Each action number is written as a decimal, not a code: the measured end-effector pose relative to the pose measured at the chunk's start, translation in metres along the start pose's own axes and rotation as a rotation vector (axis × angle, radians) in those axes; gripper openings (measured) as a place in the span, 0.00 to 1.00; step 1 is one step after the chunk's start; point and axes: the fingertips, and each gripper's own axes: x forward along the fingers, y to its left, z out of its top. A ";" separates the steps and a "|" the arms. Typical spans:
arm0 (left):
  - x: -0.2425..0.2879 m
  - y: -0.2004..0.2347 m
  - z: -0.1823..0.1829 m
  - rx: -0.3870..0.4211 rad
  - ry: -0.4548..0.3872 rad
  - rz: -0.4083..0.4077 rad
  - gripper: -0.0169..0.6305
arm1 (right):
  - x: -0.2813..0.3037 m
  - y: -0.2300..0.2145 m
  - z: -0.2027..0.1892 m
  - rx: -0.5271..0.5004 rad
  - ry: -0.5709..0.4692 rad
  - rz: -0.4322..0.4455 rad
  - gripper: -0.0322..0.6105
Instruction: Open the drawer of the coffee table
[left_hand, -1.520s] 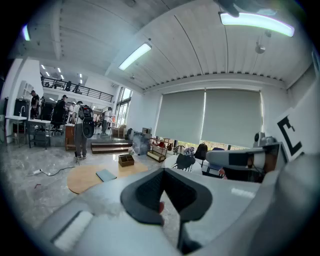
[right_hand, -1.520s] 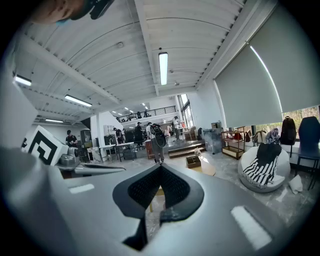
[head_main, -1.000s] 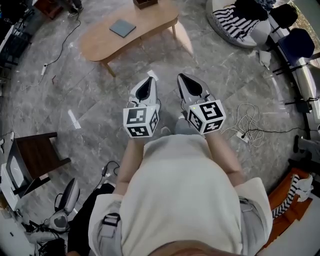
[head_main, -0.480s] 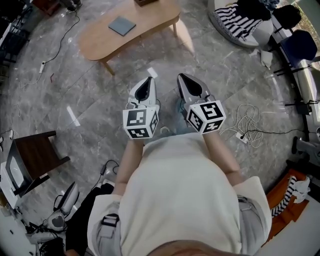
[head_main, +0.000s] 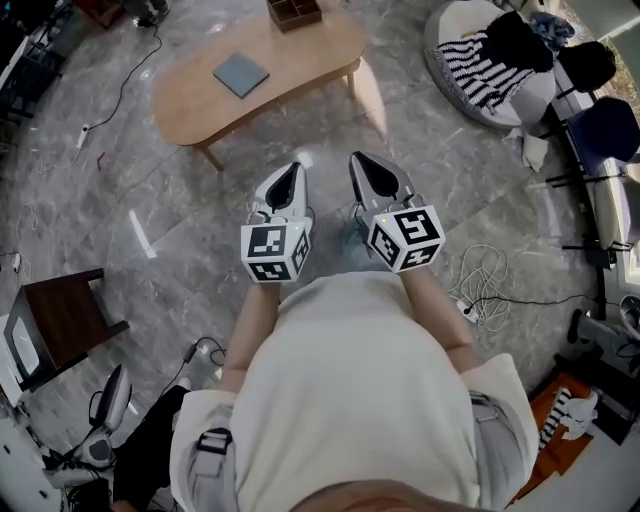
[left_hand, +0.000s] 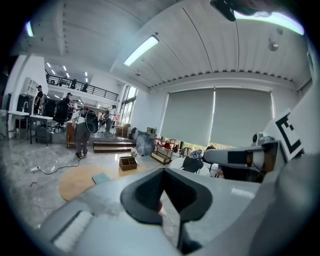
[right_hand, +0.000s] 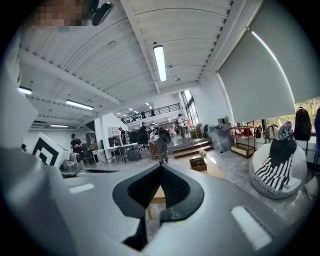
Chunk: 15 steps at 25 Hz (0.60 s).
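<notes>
The light wooden coffee table (head_main: 260, 70) stands on the marble floor ahead of me, with a blue-grey square pad (head_main: 240, 74) and a wooden organiser box (head_main: 293, 11) on its top. No drawer shows from above. My left gripper (head_main: 296, 165) and right gripper (head_main: 356, 157) are held side by side in front of the person's body, pointing at the table and well short of it. Both are shut with nothing between the jaws. The left gripper view shows the table top (left_hand: 85, 180) beyond its closed jaws (left_hand: 162, 170). A table leg (right_hand: 155, 195) appears beyond the right gripper (right_hand: 161, 166).
A white round seat with a striped cloth (head_main: 490, 55) sits at the upper right, office chairs (head_main: 600, 120) beside it. White cables (head_main: 485, 290) lie on the floor at right. A dark wooden side table (head_main: 65, 315) stands at left. People (left_hand: 82, 130) stand far behind the coffee table.
The person has stepped toward the coffee table, which now lies nearer in the head view. Both grippers have travelled forward together, still shut.
</notes>
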 end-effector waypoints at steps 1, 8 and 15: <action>0.011 0.001 0.004 -0.002 -0.003 0.011 0.02 | 0.008 -0.010 0.005 -0.007 0.004 0.010 0.05; 0.089 0.003 0.029 -0.015 -0.013 0.075 0.02 | 0.057 -0.086 0.041 -0.027 0.012 0.057 0.05; 0.159 0.011 0.039 -0.061 -0.017 0.157 0.02 | 0.099 -0.156 0.056 -0.037 0.033 0.101 0.05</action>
